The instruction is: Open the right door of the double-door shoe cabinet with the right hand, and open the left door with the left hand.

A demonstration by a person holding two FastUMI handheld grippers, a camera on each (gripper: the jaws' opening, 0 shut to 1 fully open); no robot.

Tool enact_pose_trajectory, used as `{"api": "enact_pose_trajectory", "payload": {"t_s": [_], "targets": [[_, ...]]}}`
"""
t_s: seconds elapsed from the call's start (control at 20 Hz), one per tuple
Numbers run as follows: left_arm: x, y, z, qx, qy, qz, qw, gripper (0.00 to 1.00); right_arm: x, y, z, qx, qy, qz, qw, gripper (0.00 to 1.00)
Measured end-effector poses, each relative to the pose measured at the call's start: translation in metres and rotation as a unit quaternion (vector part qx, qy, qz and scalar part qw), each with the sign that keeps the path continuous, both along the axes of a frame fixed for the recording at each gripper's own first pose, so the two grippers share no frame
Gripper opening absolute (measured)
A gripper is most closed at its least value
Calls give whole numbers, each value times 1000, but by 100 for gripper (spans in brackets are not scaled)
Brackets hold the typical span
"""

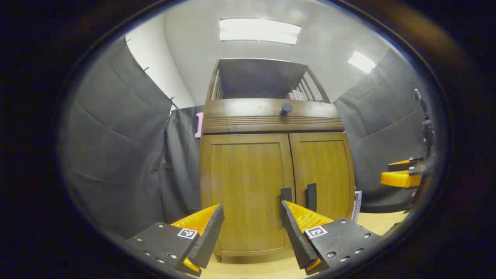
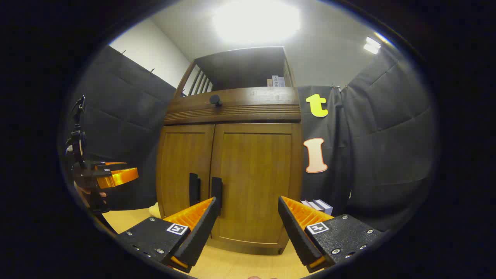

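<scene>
Wooden shoe cabinet (image 1: 271,186), standing on a pale floor (image 1: 267,269) against black cloth, straight ahead of me. Both doors shut flat.

Left door (image 1: 246,193): closed; dark upright handle (image 1: 286,193) near the centre seam.

Right door (image 1: 321,176): closed; dark upright handle (image 1: 311,197) just beside the other, seam between them. In the right gripper view the same pair sit side by side: left-door handle (image 2: 194,189), right-door handle (image 2: 216,193) on the right door (image 2: 255,182).

Drawer band (image 1: 271,114) above the doors, one dark round knob (image 1: 286,108). Slatted open shelf (image 1: 263,79) on top, something small and pale at its back, too small to make out.

My left gripper (image 1: 252,232): jaws spread wide, holding nothing, in front of the left door and short of touching it. The right-hand fingertip (image 1: 288,217) lines up below the left door's handle, apart from it.

My right gripper (image 2: 248,226): jaws spread wide, holding nothing, in front of the right door. The left-hand fingertip (image 2: 207,217) overlaps the foot of that door's handle in the picture; contact I cannot tell.

Each gripper appears at the edge of the other's view, well off to the side of the cabinet, held in a hand (image 2: 91,193).

Small stack of flat items (image 2: 317,205) on the floor by the cabinet's right side.

Ceiling light panels (image 1: 259,31) overhead.
</scene>
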State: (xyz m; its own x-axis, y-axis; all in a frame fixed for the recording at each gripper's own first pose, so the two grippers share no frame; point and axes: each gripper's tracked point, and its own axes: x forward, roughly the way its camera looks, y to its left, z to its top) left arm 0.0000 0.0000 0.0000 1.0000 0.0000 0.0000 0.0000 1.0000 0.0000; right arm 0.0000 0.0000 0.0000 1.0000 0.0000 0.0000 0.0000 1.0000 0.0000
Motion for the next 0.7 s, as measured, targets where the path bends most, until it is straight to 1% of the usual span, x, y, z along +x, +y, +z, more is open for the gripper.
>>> {"api": "enact_pose_trajectory", "payload": {"t_s": [0.05,0.15,0.25,0.35,0.4,0.45,0.55,0.65,0.7], "targets": [[-1,3,-3,-5,3,-5,1000,91,-1,5,1,-3,-1,2,1000,95],[-1,7,-4,-25,12,-6,1000,78,-1,12,1,-3,0,6,1000,95],[4,12,-3,-37,17,0,999,78,-2,17,3,4,0,9,1000,95],[1,11,1,-20,24,7,999,78,0,17,7,14,3,7,1000,95],[1,3,4,-9,24,6,1000,90,1,17,8,21,5,4,1000,95],[3,-4,5,-5,24,-1,1000,90,3,17,9,27,9,2,1000,95],[2,-3,-6,-12,35,-19,999,90,8,19,8,38,18,-2,999,95],[-1,1,-10,-23,43,-25,999,82,15,24,8,45,25,-1,999,95],[0,2,-12,-29,44,-18,998,78,19,27,7,44,28,2,999,95]]}}
